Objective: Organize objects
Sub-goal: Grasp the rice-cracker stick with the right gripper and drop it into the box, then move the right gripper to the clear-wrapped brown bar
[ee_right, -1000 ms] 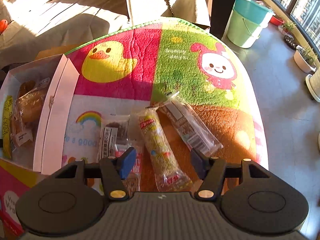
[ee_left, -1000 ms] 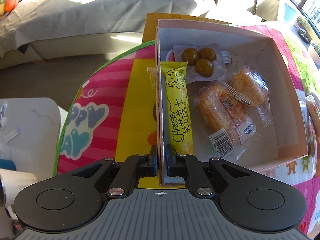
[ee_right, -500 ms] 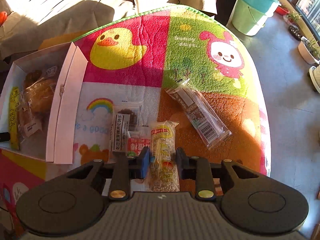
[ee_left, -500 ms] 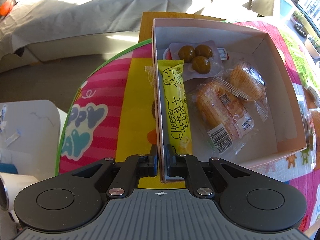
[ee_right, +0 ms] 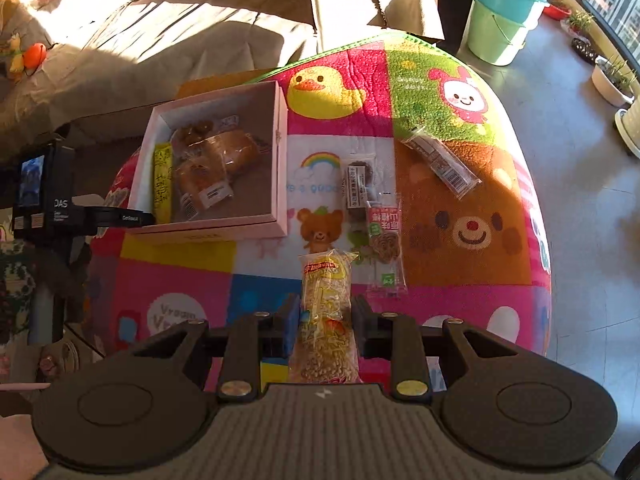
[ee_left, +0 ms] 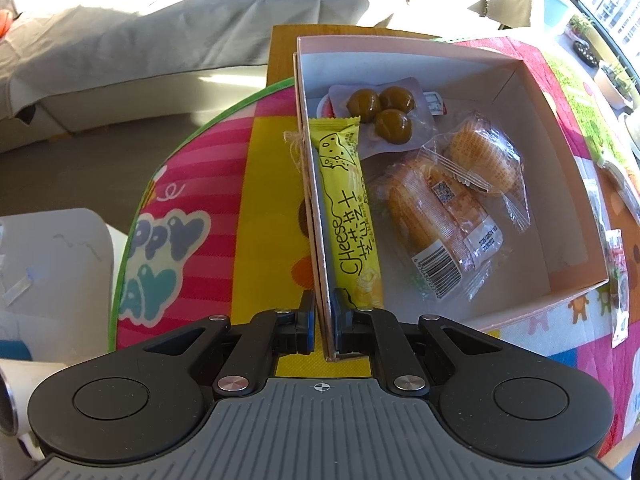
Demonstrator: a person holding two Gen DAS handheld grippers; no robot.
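My left gripper [ee_left: 323,318] is shut on the left wall of a white cardboard box [ee_left: 560,152] that sits on the colourful cartoon mat [ee_left: 192,216]. The box holds a yellow cheese stick [ee_left: 348,208], a pack of brown balls [ee_left: 380,114] and two wrapped cakes [ee_left: 440,216]. My right gripper [ee_right: 325,318] is shut on a clear-wrapped puffed-grain snack bar [ee_right: 326,312] and holds it above the mat [ee_right: 460,256]. The box [ee_right: 280,160] lies far left in the right wrist view, with the left gripper's body [ee_right: 44,200] at its edge.
Loose snack packets lie on the mat right of the box: a dark one [ee_right: 360,188], a red-labelled one [ee_right: 384,248] and a long bar [ee_right: 440,164]. Buckets [ee_right: 500,20] and plant pots [ee_right: 612,80] stand on the floor. A covered sofa [ee_left: 160,40] lies behind.
My right gripper closed on the grain snack bar and lifted it up and back from the mat. My left gripper kept its grip on the box wall.
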